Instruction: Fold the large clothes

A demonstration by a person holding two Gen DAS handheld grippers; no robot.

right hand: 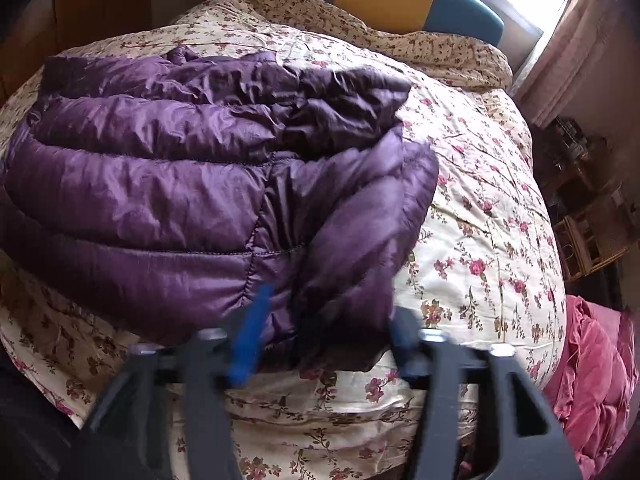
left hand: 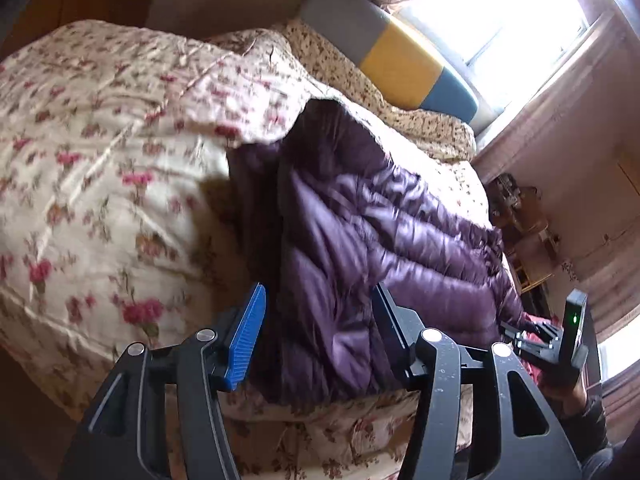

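1. The jacket [right hand: 192, 184] lies folded on the bed's quilt [right hand: 480, 220], near the foot edge in front of you.
2. Behind it, pillows [right hand: 420, 44] rest against the headboard [right hand: 400, 0].
3. A second garment [right hand: 592, 360] lies off the bed's right edge.

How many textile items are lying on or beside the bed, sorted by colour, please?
Purple: 1, the puffer jacket
Floral cream: 1, the duvet
Small-print floral: 1, the pillow
Red-pink: 1, the quilted cloth at the bed's edge
Total: 4
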